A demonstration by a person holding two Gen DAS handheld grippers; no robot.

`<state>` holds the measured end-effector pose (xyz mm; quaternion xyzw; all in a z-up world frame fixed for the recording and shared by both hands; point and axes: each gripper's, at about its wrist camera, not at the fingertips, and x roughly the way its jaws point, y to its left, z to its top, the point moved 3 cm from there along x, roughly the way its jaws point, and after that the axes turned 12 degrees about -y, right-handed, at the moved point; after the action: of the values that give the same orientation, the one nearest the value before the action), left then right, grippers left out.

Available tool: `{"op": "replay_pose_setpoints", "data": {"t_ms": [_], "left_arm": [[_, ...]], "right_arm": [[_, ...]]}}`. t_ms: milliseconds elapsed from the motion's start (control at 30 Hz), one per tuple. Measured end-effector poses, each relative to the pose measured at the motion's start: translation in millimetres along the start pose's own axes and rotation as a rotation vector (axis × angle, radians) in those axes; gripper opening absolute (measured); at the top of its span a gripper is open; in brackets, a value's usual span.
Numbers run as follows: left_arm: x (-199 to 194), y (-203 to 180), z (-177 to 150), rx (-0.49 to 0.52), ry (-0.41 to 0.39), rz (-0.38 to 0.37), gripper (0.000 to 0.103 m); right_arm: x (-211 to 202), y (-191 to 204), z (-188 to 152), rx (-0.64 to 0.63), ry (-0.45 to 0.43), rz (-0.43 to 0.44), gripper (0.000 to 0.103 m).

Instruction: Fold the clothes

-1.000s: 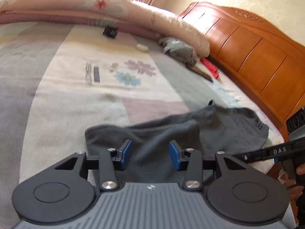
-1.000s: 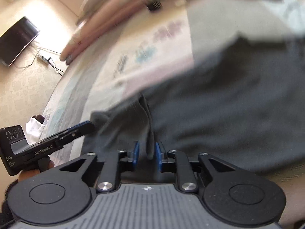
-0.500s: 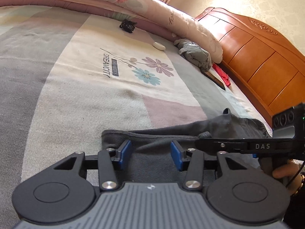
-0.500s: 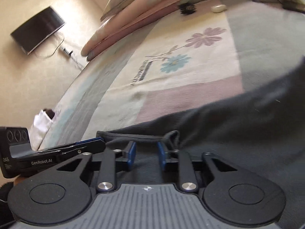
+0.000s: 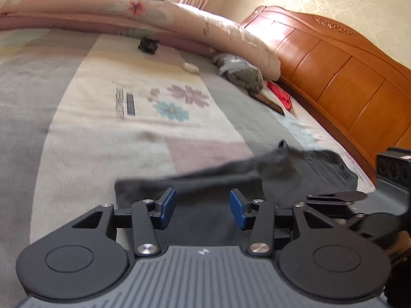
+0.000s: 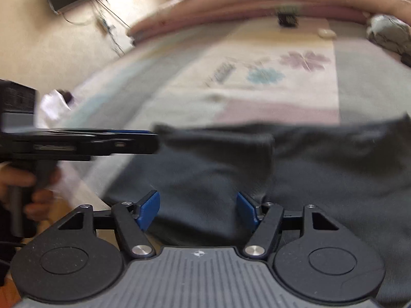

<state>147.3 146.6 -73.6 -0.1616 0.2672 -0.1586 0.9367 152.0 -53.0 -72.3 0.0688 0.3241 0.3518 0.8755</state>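
Floppy dark grey knit garment [image 5: 205, 182] lay on the patchwork bedspread [image 5: 90, 133], on the orange wooden headboard [image 5: 334, 77] side.
Left gripper [image 5: 203, 206] and right gripper [image 6: 197, 211] both gaped wide, holding nothing; looked soft, light, droopy, so I'd pinch a hem corner.

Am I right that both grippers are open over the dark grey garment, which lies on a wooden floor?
Not the floor. The left wrist view shows the grey garment on the bed. Left gripper and right gripper are open.
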Motion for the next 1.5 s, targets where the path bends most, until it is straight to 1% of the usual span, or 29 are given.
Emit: {"op": "replay_pose_setpoints", "data": {"t_ms": [33,133,200,233,267,367,433,467,567,633,700,800,867,900,967,1000,1033,1167,1267,1333,1500], "left_arm": [[-0.5,2.0,-7.9,-0.012,0.020,0.010,0.047],[-8.5,8.9,-24.3,-0.048,0.033,0.029,0.048],[-12.2,10.7,-24.3,-0.068,0.041,0.039,0.048],[-12.5,9.2,-19.8,-0.062,0.037,0.042,0.047],[-12.4,6.2,-13.8,-0.043,0.026,0.043,0.047],[-5.6,-6.3,4.8,0.024,-0.009,0.037,0.050],[6.2,-11.7,10.8,0.042,-0.011,0.031,0.052],[13.6,-12.4,10.4,0.044,0.001,0.037,0.052],[36.4,-6.9,-2.3,0.040,0.079,0.104,0.051],[36.4,-8.1,-4.1,0.050,0.067,0.107,0.052],[33.8,-13.4,1.7,0.059,0.072,0.110,0.052],[29.9,-29.7,15.7,0.081,0.053,0.062,0.052],[36.5,-47.6,26.1,0.106,0.051,0.010,0.053],[42.6,-57.8,30.6,0.118,0.055,-0.019,0.053],[61.3,-81.3,37.1,0.142,0.074,-0.080,0.054],[71.3,-93.2,38.9,0.155,0.085,-0.109,0.054],[82.9,-106.2,38.1,0.172,0.099,-0.136,0.054],[130.6,-159.8,31.0,0.230,0.144,-0.239,0.054],[167.0,-182.7,23.1,0.222,0.171,-0.277,0.054],[189.9,-188.8,18.7,0.221,0.187,-0.267,0.054],[228.9,-176.3,13.5,0.182,0.198,-0.179,0.053]], "right_arm": [[-1.2,-1.8,-3.8,0.004,-0.009,0.004,0.077],[-5.7,-3.4,-8.3,0.023,-0.016,0.009,0.083],[-7.9,-1.7,-10.5,0.025,-0.017,0.023,0.093],[-8.0,0.9,-11.9,0.017,-0.015,0.035,0.101],[-8.5,4.5,-12.8,0.003,-0.013,0.037,0.102],[-14.1,15.3,-10.2,-0.057,-0.007,0.009,0.102],[-24.4,14.2,-4.2,-0.066,-0.032,-0.017,0.102],[-31.4,10.6,-1.0,-0.069,-0.050,-0.042,0.102],[-53.1,-10.9,5.2,-0.066,-0.095,-0.143,0.103],[-65.3,-35.9,3.8,-0.037,-0.100,-0.226,0.103],[-77.4,-62.6,2.1,-0.005,-0.109,-0.310,0.103],[-96.0,-101.4,1.8,0.026,-0.147,-0.445,0.103],[-104.0,-123.8,-0.3,0.020,-0.149,-0.548,0.103],[-106.1,-134.1,-2.7,0.021,-0.139,-0.589,0.103],[-104.5,-152.0,-11.5,0.039,-0.088,-0.641,0.103],[-101.4,-159.5,-17.3,0.060,-0.049,-0.651,0.103],[-99.2,-164.2,-22.4,0.072,-0.030,-0.654,0.103],[-99.0,-167.3,-28.5,0.080,-0.052,-0.638,0.103],[-99.3,-170.3,-29.2,0.093,-0.066,-0.631,0.103],[-101.0,-169.7,-27.8,0.094,-0.075,-0.629,0.103],[-104.8,-168.7,-28.4,0.079,-0.081,-0.605,0.103]]}}
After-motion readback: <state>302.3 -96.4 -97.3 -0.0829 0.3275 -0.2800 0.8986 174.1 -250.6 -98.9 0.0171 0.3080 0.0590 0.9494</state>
